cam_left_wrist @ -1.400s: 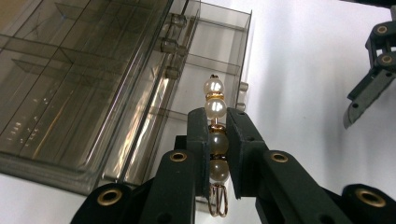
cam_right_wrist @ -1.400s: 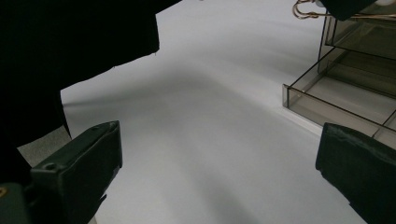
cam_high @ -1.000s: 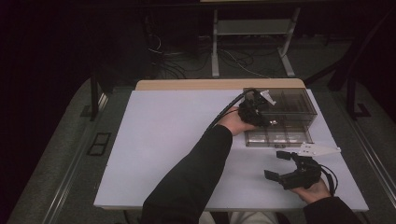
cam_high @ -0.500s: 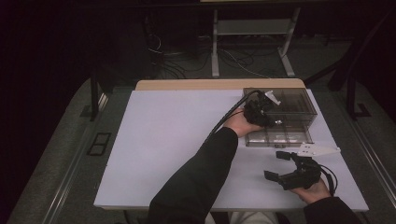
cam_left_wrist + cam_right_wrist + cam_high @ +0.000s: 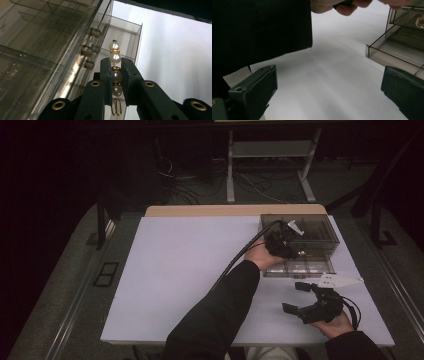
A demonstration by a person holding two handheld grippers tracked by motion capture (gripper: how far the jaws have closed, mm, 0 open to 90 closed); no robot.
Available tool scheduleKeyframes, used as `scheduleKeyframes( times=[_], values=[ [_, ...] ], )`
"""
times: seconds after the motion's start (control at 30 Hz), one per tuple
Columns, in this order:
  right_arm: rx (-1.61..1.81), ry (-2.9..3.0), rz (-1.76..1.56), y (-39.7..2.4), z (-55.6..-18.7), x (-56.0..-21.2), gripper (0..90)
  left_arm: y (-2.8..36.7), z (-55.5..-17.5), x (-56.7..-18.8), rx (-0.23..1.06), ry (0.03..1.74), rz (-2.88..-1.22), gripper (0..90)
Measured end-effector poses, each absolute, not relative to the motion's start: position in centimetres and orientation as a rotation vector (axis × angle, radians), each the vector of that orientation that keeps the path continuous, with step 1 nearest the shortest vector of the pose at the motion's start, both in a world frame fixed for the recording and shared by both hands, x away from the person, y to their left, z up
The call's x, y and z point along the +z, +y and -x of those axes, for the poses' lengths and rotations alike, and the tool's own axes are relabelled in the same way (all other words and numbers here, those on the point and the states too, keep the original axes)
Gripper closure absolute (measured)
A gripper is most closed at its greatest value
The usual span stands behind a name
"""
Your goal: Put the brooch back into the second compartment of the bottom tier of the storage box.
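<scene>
The left gripper [image 5: 116, 75] is closed on a pearl earring [image 5: 115, 58]: in the left gripper view its two black jaws pinch a short string of white pearls with gold spacers, two pearls standing clear above the jaw tips and two more caught between the pads, with gold wire loops hanging below. The earring is held upright just beside the front of a smoky clear drawer box [image 5: 45, 42], whose small round knobs [image 5: 87, 51] show close to the left of the jaws; an open drawer [image 5: 125, 35] juts out from the box right behind the pearls, over the white counter [image 5: 175, 50]. In the high view the left gripper [image 5: 282, 242] sits at the box [image 5: 320, 227] near the far right part of the counter [image 5: 190, 270], the person's dark sleeve [image 5: 220, 315] reaching across to it, and a drawer [image 5: 300, 268] is pulled out toward the person. The right gripper [image 5: 300, 298] rests nearer the person, well apart from the box, its jaws spread wide with nothing between them; the right gripper view shows bare counter [image 5: 332, 82] between its jaws, the sleeve [image 5: 262, 27] at left and the open drawer [image 5: 394, 53] at right.
</scene>
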State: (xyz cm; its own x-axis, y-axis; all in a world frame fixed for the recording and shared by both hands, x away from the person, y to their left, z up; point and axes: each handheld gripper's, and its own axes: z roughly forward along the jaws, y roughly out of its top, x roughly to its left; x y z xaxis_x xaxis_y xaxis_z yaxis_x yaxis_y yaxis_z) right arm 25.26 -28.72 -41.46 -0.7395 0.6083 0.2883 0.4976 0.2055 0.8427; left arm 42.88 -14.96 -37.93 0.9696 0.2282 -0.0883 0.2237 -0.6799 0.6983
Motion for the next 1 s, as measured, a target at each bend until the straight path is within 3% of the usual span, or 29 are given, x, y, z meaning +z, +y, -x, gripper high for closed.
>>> scheduleKeyframes(
  times=[1.0],
  values=[
    [1.581, 2.359, -1.083, -28.7, -25.2, -41.5, 0.2, -16.6, -42.5, -41.2, -0.018, 0.333, -2.366, 79.2]
  ],
)
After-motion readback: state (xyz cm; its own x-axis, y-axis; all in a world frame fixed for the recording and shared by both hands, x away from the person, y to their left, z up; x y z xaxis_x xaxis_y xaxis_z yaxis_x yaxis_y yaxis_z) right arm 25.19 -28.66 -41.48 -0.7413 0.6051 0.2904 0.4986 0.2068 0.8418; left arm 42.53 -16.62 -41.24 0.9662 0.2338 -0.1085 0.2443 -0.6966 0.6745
